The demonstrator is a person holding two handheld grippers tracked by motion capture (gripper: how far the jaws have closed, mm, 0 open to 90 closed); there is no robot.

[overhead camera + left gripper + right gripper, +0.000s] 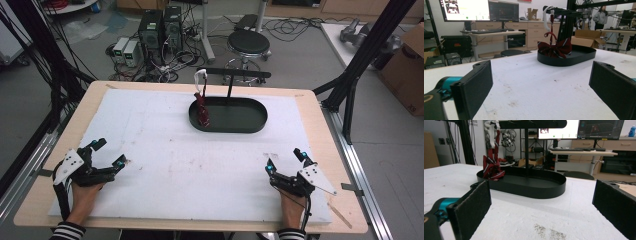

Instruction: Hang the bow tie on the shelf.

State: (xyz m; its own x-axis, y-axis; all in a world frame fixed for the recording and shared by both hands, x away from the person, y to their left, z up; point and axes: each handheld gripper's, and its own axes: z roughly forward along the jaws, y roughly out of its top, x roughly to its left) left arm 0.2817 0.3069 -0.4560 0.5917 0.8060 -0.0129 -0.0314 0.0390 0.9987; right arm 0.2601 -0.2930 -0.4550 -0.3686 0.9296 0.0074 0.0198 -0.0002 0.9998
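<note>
- Resting low at the near left of the table (310, 107), left gripper (106, 152) with jaws spread wide, gripping nothing.
- Sitting at the near right, right gripper (285, 160) likewise gaping, nothing between the jaws.
- Hanging from the left end of the stand's bar (235, 73) by a white strap (200, 80), bow tie (202, 109) drooping so its lower folds are touching the tray (250, 125) at the left end.
- Lying well apart from both grippers, so risking a long, poorly aimed reach.
- Possibly pinching only one loose fold, letting the tie slide free.
- Pulling sideways rather than up, likely snagging the strap on the bar and tipping the stand.
- Possibly knocking the post (229, 91) when reaching from the right.
- Dragging the tray across the table if the jaws are catching its rim.
</note>
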